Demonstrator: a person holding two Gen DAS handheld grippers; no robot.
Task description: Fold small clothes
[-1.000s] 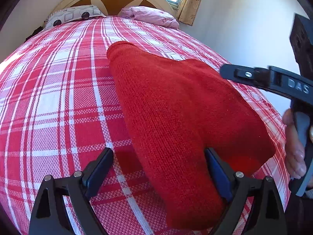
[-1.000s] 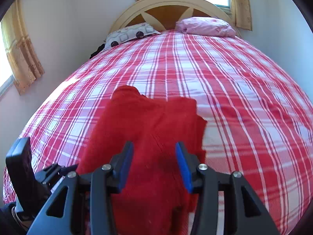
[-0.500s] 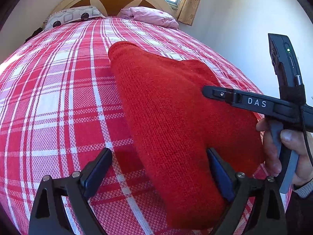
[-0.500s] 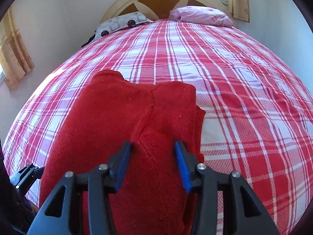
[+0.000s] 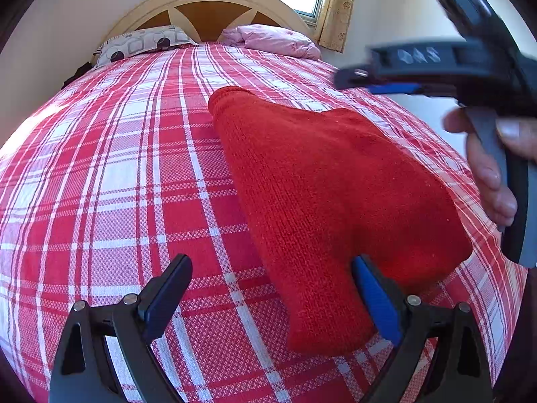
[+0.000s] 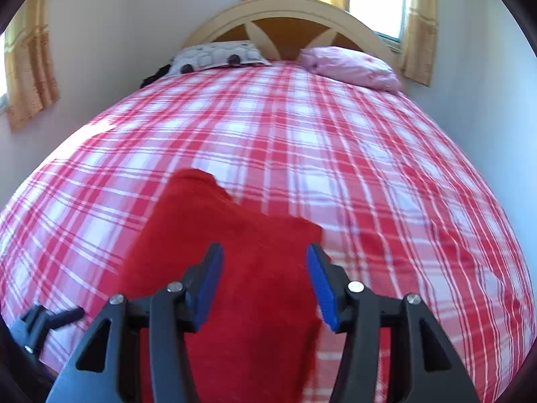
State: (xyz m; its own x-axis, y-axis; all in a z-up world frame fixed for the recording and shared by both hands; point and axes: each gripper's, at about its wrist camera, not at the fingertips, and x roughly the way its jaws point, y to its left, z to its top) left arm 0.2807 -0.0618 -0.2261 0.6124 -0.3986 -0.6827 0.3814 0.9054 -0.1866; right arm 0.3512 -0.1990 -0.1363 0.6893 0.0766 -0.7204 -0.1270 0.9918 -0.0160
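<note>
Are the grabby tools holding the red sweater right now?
No. Both tools are open and hold nothing. The left tool and right tool are open over the red knitted garment, which lies on the bed.

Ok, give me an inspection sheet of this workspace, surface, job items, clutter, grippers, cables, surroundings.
Surface: bed with a red and white plaid bedspread, smooth.
Job's things: one red knit garment, folded, lying flat near the bed's right edge.
Clutter: grey patterned pillow and pink pillow at the head; a dark item beside the grey pillow, too small to identify.
Grippers: left gripper open, low over the garment's near end; right gripper open, above the garment, holding nothing.
Cables: nothing seen.
Surroundings: arched headboard, yellow curtains, window, white walls.
</note>
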